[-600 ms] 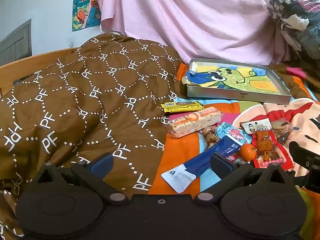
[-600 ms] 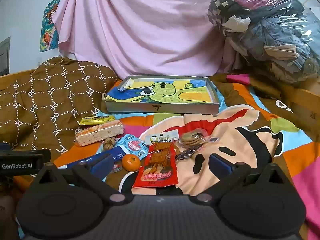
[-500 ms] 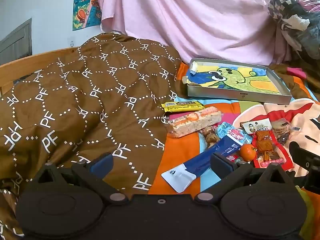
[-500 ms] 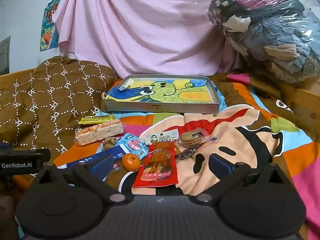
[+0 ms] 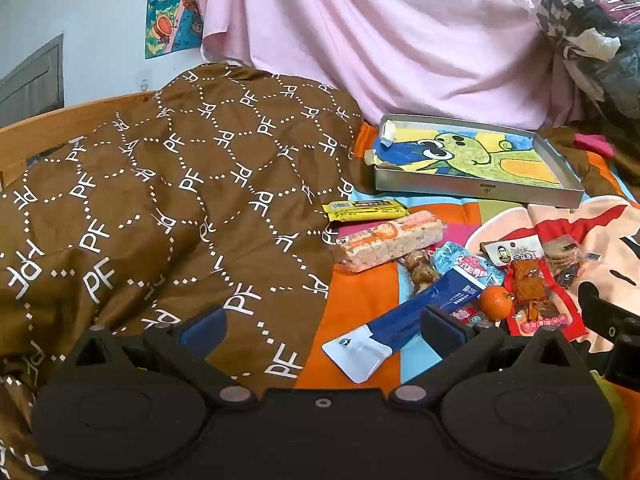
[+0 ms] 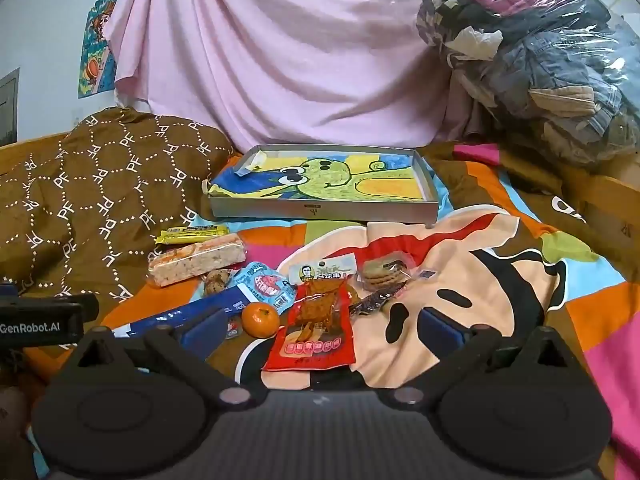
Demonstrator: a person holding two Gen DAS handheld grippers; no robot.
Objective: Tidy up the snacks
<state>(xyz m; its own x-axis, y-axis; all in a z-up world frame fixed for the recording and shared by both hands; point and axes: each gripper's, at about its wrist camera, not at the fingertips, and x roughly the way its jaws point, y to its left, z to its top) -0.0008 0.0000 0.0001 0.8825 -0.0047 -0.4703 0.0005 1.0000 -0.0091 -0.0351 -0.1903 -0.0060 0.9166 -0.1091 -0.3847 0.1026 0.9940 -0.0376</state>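
Nothing has been picked up yet, so this looks like the very start of the sorting: both tools hang low over the bed (image 6: 500,264), tilted slightly down toward the pile. The left gripper (image 5: 320,326) has its fingers (image 5: 202,326) spread wide with nothing between them but the brown quilt (image 5: 160,200) and the near end of the long blue packet (image 5: 424,308); the right gripper (image 6: 320,326) is just as wide apart and empty, with the red packet (image 6: 314,334) lying on the bedspread in its gap. The snacks sit in a loose cluster between the quilt and the cartoon print: a yellow bar (image 6: 192,234) and a pale cereal bar (image 6: 198,262) at the far left, a small blue and red pouch (image 6: 264,286), a tangerine (image 6: 260,319) touching the blue packet, and a wrapped stack of cookies (image 6: 380,272) just beyond the red packet. Behind them, well apart from the pile, lies a shallow grey tray (image 6: 320,213) with a green cartoon drawing on its floor and nothing in it, which is probably where the snacks are meant to go. The next move, as I judge it, is to lower 1 gripper onto a piece at the edge of the cluster. The red packet is flat and thin, so the fingers would need to come down steeply and pinch an edge. The tangerine may roll if nudged.
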